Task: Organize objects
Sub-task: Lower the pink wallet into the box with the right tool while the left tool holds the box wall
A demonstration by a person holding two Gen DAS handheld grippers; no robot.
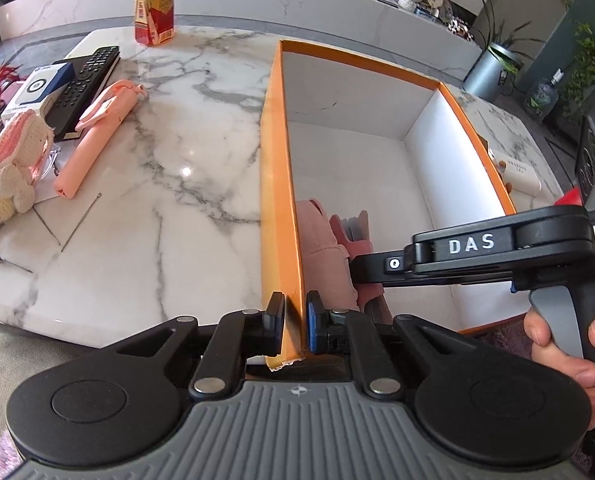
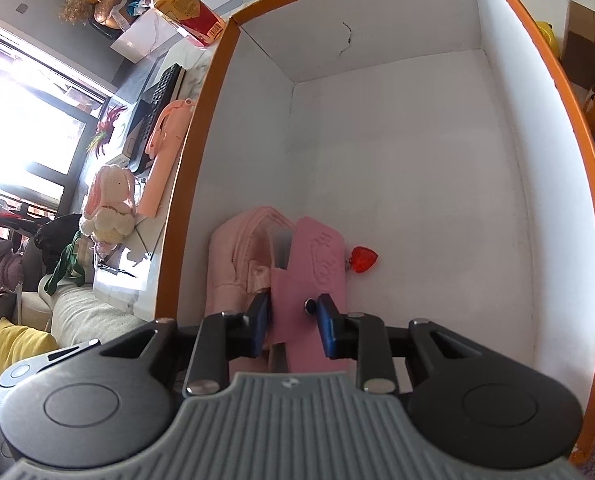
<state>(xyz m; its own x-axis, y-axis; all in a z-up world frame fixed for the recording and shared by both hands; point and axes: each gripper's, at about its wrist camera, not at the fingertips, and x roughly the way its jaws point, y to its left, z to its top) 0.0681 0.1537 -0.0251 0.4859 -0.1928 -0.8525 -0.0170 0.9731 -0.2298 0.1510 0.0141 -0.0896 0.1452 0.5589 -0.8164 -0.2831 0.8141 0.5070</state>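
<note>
An orange cardboard box [image 1: 272, 168] with a white inside stands on the marble table [image 1: 169, 216]. My left gripper [image 1: 295, 320] is shut on the box's left wall near its front corner, one pad on each side. My right gripper [image 2: 293, 322] reaches down into the box [image 2: 191, 168] and is shut on a flat pink wallet [image 2: 297, 280] that stands on edge at the front left of the floor. A pink pouch [image 2: 233, 264] leans beside it and a red heart charm [image 2: 363, 259] hangs off its right. In the left wrist view the right gripper [image 1: 363, 270] comes in from the right, held by a hand [image 1: 565, 360].
Left of the box lie a pink folded stick-like item [image 1: 97, 140], two black remotes [image 1: 83, 84], a small blue-and-white carton [image 1: 37, 90] and a crocheted bunny [image 1: 11, 160]. A drink bottle [image 1: 154, 4] stands at the back. A white object [image 1: 517, 174] lies right of the box.
</note>
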